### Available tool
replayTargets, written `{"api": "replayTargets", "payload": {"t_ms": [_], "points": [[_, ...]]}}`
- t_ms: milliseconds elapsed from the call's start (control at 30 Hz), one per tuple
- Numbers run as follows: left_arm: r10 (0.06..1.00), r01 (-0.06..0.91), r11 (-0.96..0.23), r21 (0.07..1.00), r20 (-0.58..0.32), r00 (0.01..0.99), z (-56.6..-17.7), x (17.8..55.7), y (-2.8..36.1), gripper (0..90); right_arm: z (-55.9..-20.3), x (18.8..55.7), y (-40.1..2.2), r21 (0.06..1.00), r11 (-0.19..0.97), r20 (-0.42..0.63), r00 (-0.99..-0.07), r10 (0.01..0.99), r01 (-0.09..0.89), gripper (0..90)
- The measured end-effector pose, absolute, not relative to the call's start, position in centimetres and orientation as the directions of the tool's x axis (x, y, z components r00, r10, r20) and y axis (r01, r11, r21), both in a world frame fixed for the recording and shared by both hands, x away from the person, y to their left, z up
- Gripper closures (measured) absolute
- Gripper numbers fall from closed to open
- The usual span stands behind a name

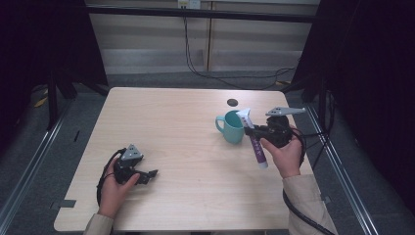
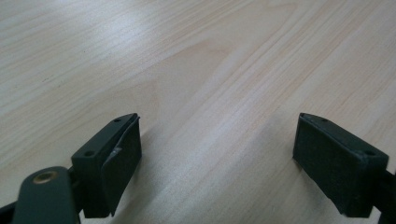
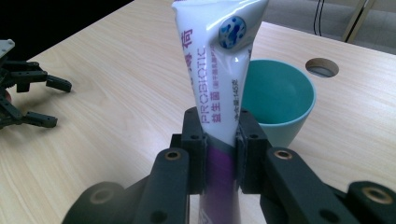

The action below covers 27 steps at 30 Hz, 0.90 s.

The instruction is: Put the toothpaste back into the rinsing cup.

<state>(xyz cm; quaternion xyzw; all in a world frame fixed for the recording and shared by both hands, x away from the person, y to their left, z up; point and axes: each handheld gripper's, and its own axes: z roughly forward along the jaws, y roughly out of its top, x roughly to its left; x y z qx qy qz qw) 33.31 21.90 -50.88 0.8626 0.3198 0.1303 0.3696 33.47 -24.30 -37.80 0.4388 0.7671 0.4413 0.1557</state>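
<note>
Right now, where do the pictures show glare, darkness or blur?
High view: the sides are very dark and the table evenly lit. Left gripper view: pale glare on the wood at the top left. Right gripper view: shine on the toothpaste tube, and the near gripper parts look soft.

High view overhead, facing forward-down; gripper views close, low over table (image 1: 186,147); all share tabletop.

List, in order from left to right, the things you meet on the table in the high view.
left gripper → teal cup → toothpaste tube → right gripper, which is clamped on the tube. The small round hole in the table sits above the cup, so its place is left out.
</note>
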Motion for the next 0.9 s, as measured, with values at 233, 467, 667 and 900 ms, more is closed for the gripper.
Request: {"api": "replayTargets", "payload": {"t_ms": [233,467,667,900], "points": [[0.648,0.456,-0.522,0.721,-0.012,0.761,-50.9,33.3,21.9,15.1,-36.8,33.9,-24.0,0.829,0.217,0.143,-0.571,0.809,0.515,76.9],[0.648,0.456,-0.522,0.721,-0.012,0.762,-50.9,33.3,21.9,15.1,-36.0,34.2,-23.8,0.848,0.197,0.145,-0.572,0.808,0.493,76.9],[0.648,0.456,-0.522,0.721,-0.012,0.762,-50.9,33.3,21.9,15.1,-35.6,34.5,-23.6,0.855,0.193,0.141,-0.573,0.807,0.482,76.9],[0.648,0.455,-0.522,0.721,-0.012,0.762,-50.9,33.3,21.9,15.1,-34.9,34.9,-23.4,0.876,0.165,0.148,-0.577,0.803,0.454,76.9]]}}
